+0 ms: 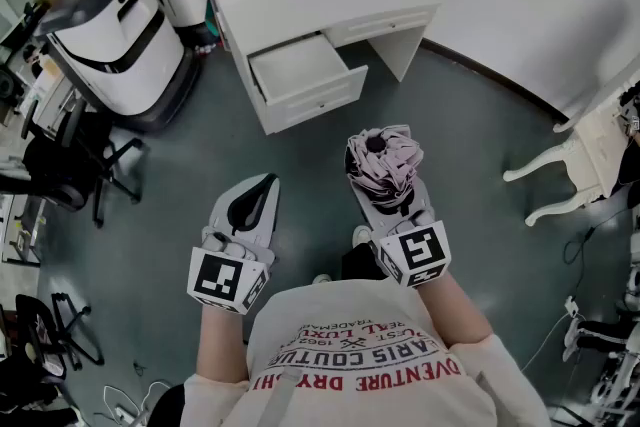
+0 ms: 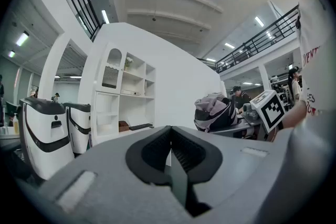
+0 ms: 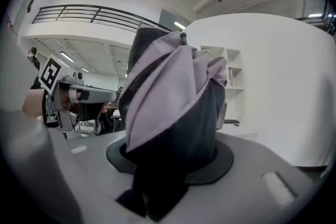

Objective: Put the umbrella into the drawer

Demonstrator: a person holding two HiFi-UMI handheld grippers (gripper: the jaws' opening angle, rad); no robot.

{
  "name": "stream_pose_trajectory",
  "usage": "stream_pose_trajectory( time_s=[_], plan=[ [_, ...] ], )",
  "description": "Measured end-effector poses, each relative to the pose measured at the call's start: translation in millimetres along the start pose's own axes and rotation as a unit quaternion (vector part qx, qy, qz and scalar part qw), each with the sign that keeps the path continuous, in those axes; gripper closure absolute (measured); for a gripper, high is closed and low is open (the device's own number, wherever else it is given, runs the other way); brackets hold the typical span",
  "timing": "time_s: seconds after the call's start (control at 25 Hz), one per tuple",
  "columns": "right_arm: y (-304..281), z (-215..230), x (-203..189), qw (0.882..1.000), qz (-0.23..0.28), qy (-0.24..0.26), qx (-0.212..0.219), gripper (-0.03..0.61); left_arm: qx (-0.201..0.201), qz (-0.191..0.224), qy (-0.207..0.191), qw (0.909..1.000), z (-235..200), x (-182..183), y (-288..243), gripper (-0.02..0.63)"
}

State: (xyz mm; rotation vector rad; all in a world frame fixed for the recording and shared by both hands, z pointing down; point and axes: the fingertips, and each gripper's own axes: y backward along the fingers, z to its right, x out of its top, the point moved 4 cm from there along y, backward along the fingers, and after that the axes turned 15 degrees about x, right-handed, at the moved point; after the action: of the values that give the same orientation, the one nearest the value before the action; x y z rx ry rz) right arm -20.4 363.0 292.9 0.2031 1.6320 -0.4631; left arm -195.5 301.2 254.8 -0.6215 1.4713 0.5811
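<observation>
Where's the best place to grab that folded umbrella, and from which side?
By its narrow dark base, from behind along its length, as the right gripper does: the umbrella bulges toward its tip, so its base likely fits the jaws.

Looked like a robotics lab: bulky white machines (image 1: 115,30) left of the white counter (image 1: 330,0), office chairs (image 1: 75,165) farther left, a mezzanine railing (image 2: 262,39) overhead.
</observation>
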Motion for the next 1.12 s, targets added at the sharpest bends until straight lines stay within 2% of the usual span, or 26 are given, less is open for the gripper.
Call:
stream_pose_trajectory(
  time_s=[0.52, 0.72, 0.92, 1.12],
  plan=[
    [-7.5, 14.4, -9.9, 1.0, -0.008, -0.026, -0.016, 0.38, -0.001, 0.001, 0.01, 1.0, -6.9, -6.6, -13.0, 0.611],
    [-24.3, 27.5, -12.2, 0.999, -0.017, -0.032, -0.003, 0.38, 0.007, -0.005, 0.013, 0.9999, -15.8, -10.2, -29.5, 0.611],
    [-51.1, 61.5, -17.6, 0.999, -0.02, -0.027, 0.015, 0.38, 0.025, -0.012, 0.015, 0.9995, -23.0, -18.2, -62.8, 0.611],
    [-85.3, 114.5, -24.2, 0.999, -0.02, -0.03, 0.04, 0.38, 0.046, -0.017, 0.013, 0.9987, -29.1, -24.5, -113.2, 0.611]
  ],
)
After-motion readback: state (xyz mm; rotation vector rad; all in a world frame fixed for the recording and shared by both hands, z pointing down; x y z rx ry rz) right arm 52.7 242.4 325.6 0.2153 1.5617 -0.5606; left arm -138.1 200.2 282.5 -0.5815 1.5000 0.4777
